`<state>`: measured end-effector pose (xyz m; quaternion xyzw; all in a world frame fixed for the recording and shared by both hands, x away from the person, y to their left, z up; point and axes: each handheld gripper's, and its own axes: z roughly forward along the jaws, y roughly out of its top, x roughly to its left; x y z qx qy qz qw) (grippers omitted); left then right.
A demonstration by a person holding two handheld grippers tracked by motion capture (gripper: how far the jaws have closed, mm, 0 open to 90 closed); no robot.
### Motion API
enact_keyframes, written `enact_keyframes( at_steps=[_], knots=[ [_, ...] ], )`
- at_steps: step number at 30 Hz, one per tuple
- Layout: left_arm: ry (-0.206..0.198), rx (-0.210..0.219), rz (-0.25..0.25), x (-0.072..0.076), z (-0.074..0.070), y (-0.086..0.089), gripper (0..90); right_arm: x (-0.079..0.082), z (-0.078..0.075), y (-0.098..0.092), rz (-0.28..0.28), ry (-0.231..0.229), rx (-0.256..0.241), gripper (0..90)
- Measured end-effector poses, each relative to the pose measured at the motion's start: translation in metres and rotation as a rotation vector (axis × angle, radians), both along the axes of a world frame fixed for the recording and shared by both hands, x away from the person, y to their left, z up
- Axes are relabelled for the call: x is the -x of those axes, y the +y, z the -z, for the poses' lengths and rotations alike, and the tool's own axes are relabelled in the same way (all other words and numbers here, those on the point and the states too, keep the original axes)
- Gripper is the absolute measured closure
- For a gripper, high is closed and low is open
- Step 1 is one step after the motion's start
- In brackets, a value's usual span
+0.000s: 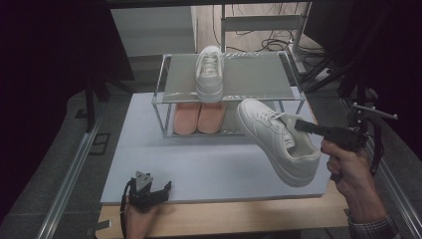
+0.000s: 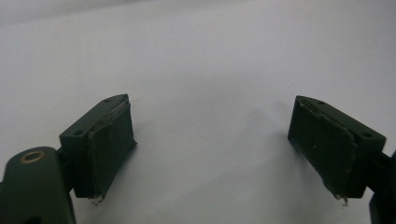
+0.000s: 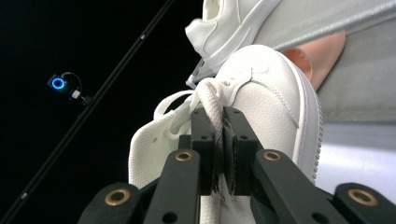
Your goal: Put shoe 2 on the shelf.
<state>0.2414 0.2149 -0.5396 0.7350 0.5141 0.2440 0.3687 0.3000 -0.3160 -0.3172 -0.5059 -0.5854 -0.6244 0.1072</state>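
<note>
Nearest the person, the left tool (image 1: 158, 191) rests at the front edge of the desk (image 1: 214, 164), about 7 o'clock from the desk's middle. In the left gripper view its pads (image 2: 111, 140) stand wide apart with nothing but bare pale surface between them, so it holds nothing and sits well away from the work.

Farther in, at about 4 o'clock, the right tool (image 1: 298, 124) has its jaws pinched together on the white sneaker (image 1: 278, 139). The right gripper view shows the pads (image 3: 205, 140) closed on the tongue and lace at the shoe's collar. The sneaker hangs tilted above the desk, clear of it as far as the high view tells. Its heel is low and toward the person, and its toe is raised and aimed at about 11 o'clock. So the shoe's long axis runs away from the right tool toward the shoe rack (image 1: 229, 89), and the right hand (image 1: 348, 169) is plainly the nearer one.

Beyond the toe, at 12 o'clock, the rack's top shelf carries 1 matching white sneaker (image 1: 209, 72) toward its left half, with bare shelf to that shoe's right. Below it sit 2 pink slippers (image 1: 199, 117). The move likely turns on this: the open shelf space lies up and ahead of the held toe, at roughly 11 to 12 o'clock from the right tool. The shoe would probably need lifting and levelling to sit beside its mate.
</note>
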Motion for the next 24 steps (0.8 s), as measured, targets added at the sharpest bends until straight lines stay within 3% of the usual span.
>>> enact_keyframes(
  at_steps=[10, 24],
  knots=[
    [0.000, 0.000, 0.001, 0.000, 0.000, 0.000, 14.0, -0.015, -0.014, 0.007, 0.041, -0.013, -0.005, 83.7],
    [0.000, 0.000, 0.001, 0.000, 0.000, 0.000, 14.0, -0.051, -0.025, 0.017, 0.134, -0.013, -0.022, 83.6]
  ],
)
